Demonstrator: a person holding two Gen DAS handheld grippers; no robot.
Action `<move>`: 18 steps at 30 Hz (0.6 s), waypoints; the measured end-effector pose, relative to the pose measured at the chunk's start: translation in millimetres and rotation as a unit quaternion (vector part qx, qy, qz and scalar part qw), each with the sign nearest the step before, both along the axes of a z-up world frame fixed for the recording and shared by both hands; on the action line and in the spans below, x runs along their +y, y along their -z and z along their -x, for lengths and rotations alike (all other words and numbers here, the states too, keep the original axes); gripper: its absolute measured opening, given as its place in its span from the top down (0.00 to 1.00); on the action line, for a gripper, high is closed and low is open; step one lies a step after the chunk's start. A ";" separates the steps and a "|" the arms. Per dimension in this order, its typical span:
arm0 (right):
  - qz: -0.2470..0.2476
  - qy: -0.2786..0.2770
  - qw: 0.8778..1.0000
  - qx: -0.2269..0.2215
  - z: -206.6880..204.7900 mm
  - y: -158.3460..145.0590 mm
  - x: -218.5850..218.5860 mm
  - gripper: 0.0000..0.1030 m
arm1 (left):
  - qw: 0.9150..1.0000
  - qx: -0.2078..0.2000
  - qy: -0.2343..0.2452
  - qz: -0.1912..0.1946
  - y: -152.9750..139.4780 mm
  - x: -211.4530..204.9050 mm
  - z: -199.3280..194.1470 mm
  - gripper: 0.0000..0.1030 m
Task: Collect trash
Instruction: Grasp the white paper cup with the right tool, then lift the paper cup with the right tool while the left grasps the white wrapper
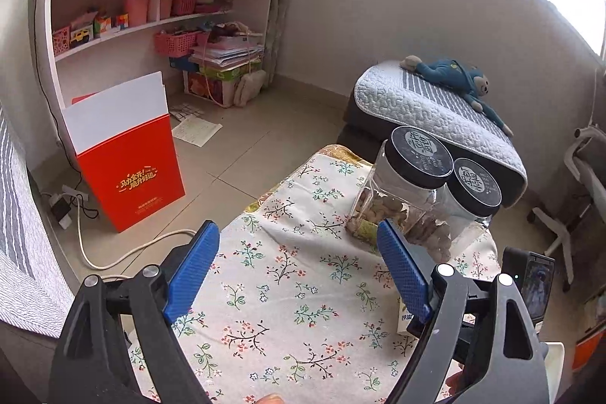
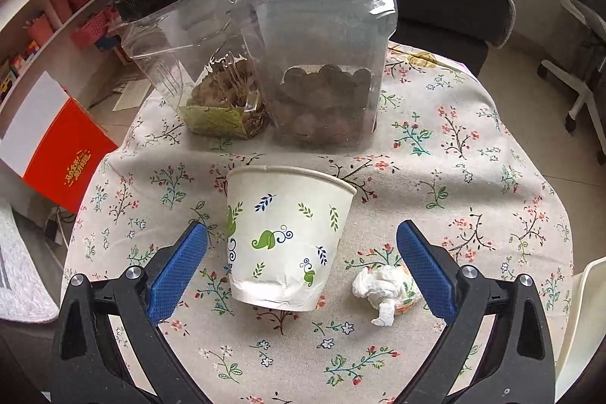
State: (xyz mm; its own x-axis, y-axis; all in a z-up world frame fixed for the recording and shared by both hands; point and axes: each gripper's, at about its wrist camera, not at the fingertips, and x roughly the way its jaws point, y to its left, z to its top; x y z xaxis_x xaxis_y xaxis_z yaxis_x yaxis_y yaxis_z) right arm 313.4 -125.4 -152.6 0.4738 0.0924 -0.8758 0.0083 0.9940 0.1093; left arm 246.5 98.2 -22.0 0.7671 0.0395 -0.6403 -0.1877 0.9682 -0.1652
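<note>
Both of your grippers have their jaws spread wide with nothing between the pads: your left gripper (image 1: 299,245) hangs over bare floral tablecloth (image 1: 288,309), and your right gripper (image 2: 303,245) frames a paper cup (image 2: 284,237) without touching it. Only your right view shows the trash: the cup stands upside down on the cloth, and a crumpled white tissue (image 2: 382,286) lies just beside it, close to the right finger. Your left view shows instead a red and white box (image 1: 125,161) standing on the floor beside the table. Two clear jars with black lids sit at the table's far edge, touching; the left jar (image 2: 189,63) and the right jar (image 2: 322,63) each hold a low layer of brown nuts.
</note>
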 end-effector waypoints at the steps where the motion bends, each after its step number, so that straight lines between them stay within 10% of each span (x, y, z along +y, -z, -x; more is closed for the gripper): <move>1: 0.002 -0.009 1.000 0.007 -2.6 5.3 3.0 0.07 | 1.000 0.003 -0.001 0.002 1.0 1.5 -0.7 0.20; 5: 0.009 -0.030 0.999 0.008 -5.6 18.7 7.6 0.08 | 1.000 0.009 0.004 -0.003 5.0 -0.6 -3.0 0.20; 10: -0.020 -0.036 0.999 -0.028 9.5 10.6 1.2 0.41 | 1.000 0.014 0.010 -0.013 10.1 -8.3 -7.9 0.20; 18: -0.031 0.014 0.994 -0.107 68.9 -56.6 -47.6 0.41 | 0.997 0.062 0.047 -0.001 28.0 -48.4 -27.9 0.20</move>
